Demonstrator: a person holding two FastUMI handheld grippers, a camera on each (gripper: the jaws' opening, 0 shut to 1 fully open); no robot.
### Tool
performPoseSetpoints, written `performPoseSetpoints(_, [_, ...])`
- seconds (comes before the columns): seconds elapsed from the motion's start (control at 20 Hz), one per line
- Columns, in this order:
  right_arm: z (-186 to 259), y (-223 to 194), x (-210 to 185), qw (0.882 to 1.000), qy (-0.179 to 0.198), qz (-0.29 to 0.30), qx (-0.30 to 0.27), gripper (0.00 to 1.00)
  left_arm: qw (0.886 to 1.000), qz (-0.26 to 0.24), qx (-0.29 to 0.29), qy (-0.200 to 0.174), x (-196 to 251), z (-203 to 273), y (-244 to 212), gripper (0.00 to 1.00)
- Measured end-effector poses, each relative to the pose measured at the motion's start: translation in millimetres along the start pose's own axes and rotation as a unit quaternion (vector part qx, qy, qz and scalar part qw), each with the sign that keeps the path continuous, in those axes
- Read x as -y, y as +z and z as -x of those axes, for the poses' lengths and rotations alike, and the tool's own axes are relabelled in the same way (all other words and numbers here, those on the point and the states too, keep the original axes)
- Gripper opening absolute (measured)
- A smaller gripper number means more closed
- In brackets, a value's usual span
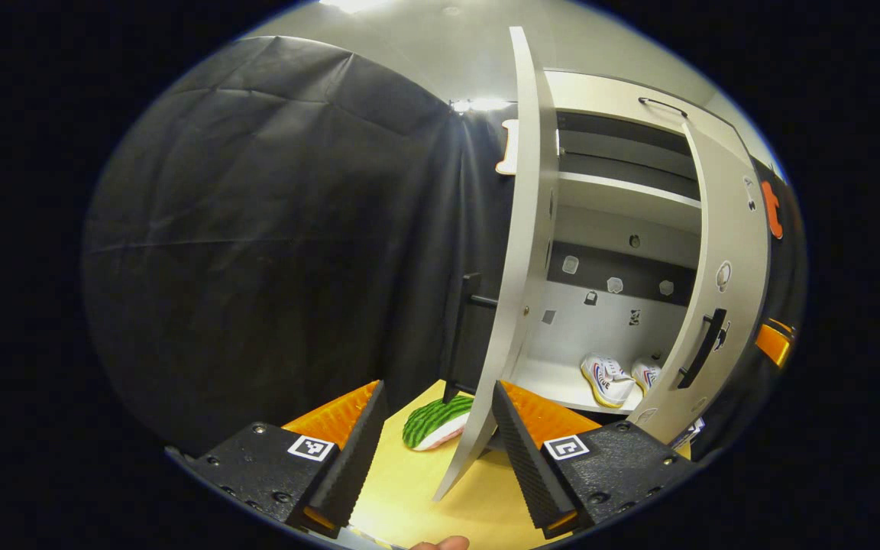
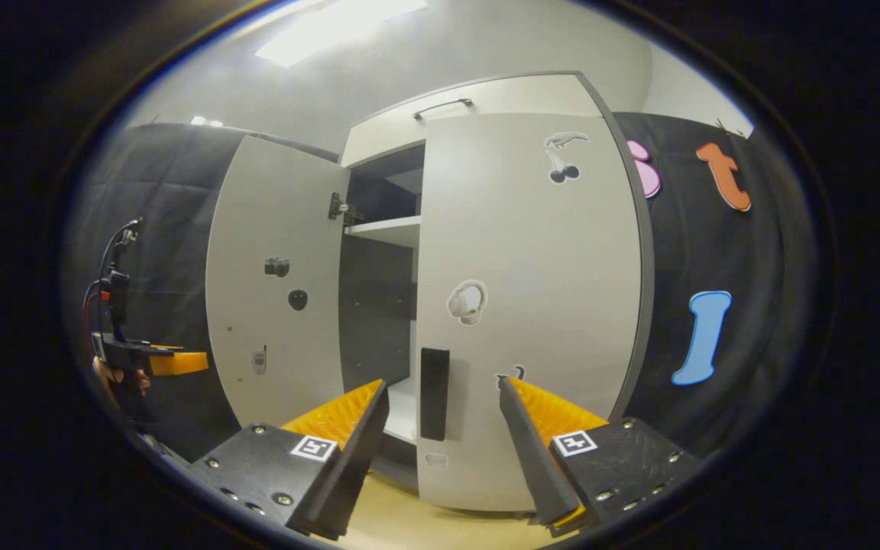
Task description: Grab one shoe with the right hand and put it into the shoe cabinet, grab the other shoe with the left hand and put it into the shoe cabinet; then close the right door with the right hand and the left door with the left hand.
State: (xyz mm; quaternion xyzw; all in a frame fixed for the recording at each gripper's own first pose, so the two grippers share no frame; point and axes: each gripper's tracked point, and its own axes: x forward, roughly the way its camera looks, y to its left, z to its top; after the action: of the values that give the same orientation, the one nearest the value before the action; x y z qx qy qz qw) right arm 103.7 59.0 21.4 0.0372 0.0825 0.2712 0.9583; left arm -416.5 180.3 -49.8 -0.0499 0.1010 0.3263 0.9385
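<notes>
Both shoes (image 1: 619,380) inside cabinet (image 1: 616,321); left gripper (image 1: 440,451) straddles left door (image 1: 512,290).

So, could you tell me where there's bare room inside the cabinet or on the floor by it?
The bottom shelf is bare left of the two shoes, which crowd its right end. The floor is free between the left gripper and the left door, short of the green striped thing.

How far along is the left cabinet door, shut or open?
Open. The left door stands swung out from the shoe cabinet, with dark shelves visible in the gap; the right door is nearly closed.
</notes>
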Motion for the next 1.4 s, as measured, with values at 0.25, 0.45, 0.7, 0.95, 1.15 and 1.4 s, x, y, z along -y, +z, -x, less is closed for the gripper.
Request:
performPoseSetpoints(0.25, [-3, -3, -5, 1.0, 0.004, 0.003, -0.005, 0.87, 1.0, 0.008, -0.003, 0.013, -15, 4, 0, 0.83])
performPoseSetpoints(0.45, [-6, -7, -6, 1.0, 0.002, 0.0, -0.008, 0.87, 1.0, 0.013, -0.008, 0.015, -16, -3, -3, 0.85])
performPoseSetpoints(0.7, [-9, -14, -4, 1.0, -0.006, -0.008, -0.015, 0.87, 1.0, 0.005, -0.003, 0.023, -19, -15, -3, 0.83])
performPoseSetpoints(0.95, [-9, -18, 0, 1.0, -0.015, -0.013, -0.018, 0.87, 1.0, 0.008, -0.015, 0.017, -18, -17, -9, 0.85])
performPoseSetpoints(1.15, [-12, -24, 2, 0.999, -0.022, -0.016, -0.024, 0.88, 1.0, 0.001, -0.027, 0.014, -19, -21, -16, 0.83])
performPoseSetpoints(1.4, [-11, -27, 4, 0.999, -0.024, -0.026, -0.025, 0.88, 1.0, 0.006, -0.019, -0.009, -9, -23, -15, 0.85])
